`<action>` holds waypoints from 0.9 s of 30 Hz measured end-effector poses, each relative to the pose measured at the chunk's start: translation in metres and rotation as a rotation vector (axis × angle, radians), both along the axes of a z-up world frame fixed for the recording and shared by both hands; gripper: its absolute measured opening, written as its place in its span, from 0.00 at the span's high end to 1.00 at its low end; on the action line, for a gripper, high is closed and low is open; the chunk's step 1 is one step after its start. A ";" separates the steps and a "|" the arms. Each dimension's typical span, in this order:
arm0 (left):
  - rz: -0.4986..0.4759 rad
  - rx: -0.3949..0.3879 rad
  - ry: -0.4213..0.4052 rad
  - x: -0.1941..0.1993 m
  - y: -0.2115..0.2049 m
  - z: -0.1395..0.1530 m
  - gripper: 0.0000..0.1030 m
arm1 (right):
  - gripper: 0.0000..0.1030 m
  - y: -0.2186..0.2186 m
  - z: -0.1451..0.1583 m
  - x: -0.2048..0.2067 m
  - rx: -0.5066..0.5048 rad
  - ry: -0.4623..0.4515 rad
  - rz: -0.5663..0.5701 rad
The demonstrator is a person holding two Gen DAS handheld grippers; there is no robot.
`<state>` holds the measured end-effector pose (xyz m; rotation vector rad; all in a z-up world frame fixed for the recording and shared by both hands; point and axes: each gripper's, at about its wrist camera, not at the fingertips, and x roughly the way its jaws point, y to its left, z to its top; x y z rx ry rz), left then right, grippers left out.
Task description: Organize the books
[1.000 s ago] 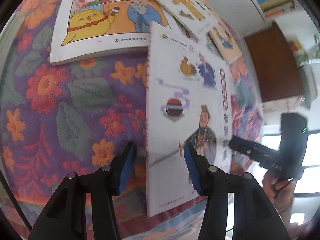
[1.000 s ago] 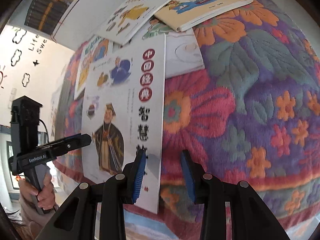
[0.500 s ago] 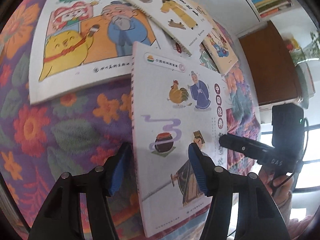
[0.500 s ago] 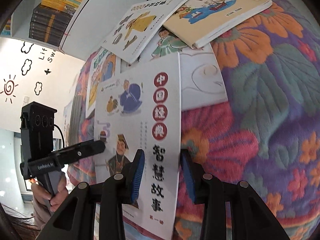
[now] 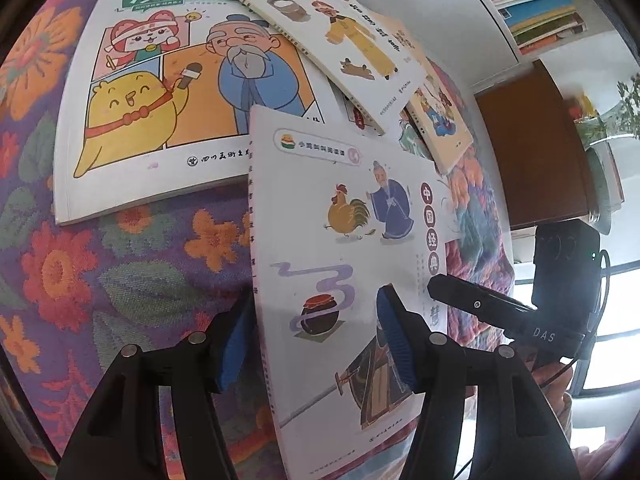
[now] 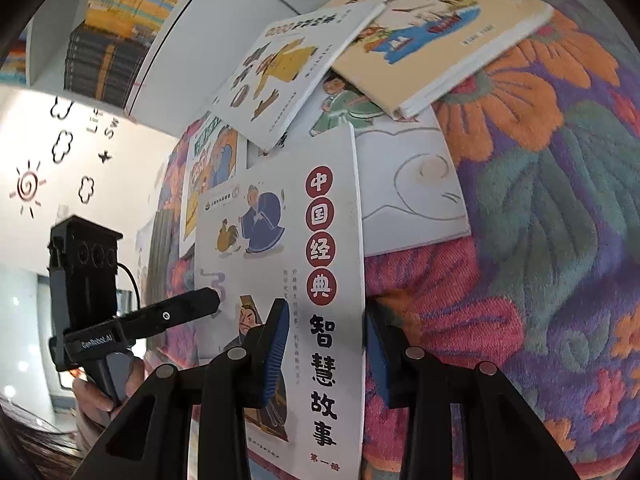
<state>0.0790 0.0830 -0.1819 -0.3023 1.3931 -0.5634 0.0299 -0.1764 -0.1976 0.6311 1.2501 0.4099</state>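
A thin white storybook (image 5: 344, 248) with a rooster, a robed man and red-circle title lies on the floral cloth; it also shows in the right wrist view (image 6: 288, 264). My left gripper (image 5: 316, 340) is open, straddling the book's left edge: one blue pad below the cover, one above. My right gripper (image 6: 326, 350) is open, straddling the book's right edge. Each gripper shows in the other's view: the right (image 5: 480, 304), the left (image 6: 180, 312). Neither is clamped on the book.
Several more books lie beyond: a large comic with a yellow chick (image 5: 172, 92), a white one with a yellow-robed figure (image 5: 340, 40), a tan one (image 6: 436, 28), a white drawing book (image 6: 412, 188). Bookshelves (image 6: 116, 20) stand behind, a brown cabinet (image 5: 532, 144) to the right.
Both grippers have moved forward along the white storybook's two side edges, so more of the book lies between their fingers. The book's near end has lifted off the cloth.
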 end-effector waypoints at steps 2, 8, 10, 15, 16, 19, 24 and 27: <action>0.008 -0.009 -0.003 -0.001 0.000 0.000 0.45 | 0.65 -0.002 0.000 -0.002 0.001 -0.020 0.009; 0.035 0.042 -0.033 -0.004 -0.004 0.001 0.57 | 0.75 -0.005 -0.002 -0.002 -0.014 -0.016 -0.019; 0.052 0.078 -0.062 -0.008 -0.007 0.002 0.57 | 0.75 0.000 0.002 -0.001 -0.056 -0.023 -0.011; 0.082 0.096 -0.060 -0.010 -0.006 0.004 0.57 | 0.75 0.009 0.008 -0.001 -0.129 -0.013 -0.032; 0.081 0.103 -0.060 -0.009 -0.008 0.005 0.57 | 0.75 0.008 0.009 -0.001 -0.129 -0.008 -0.035; 0.059 0.149 -0.076 -0.012 -0.013 0.010 0.59 | 0.78 0.008 0.014 -0.002 -0.130 -0.003 -0.043; 0.047 0.138 -0.082 -0.015 -0.016 0.026 0.59 | 0.79 0.013 0.031 -0.007 -0.146 -0.025 -0.032; 0.046 0.119 -0.083 -0.015 -0.017 0.036 0.59 | 0.79 0.016 0.040 -0.007 -0.126 -0.027 -0.032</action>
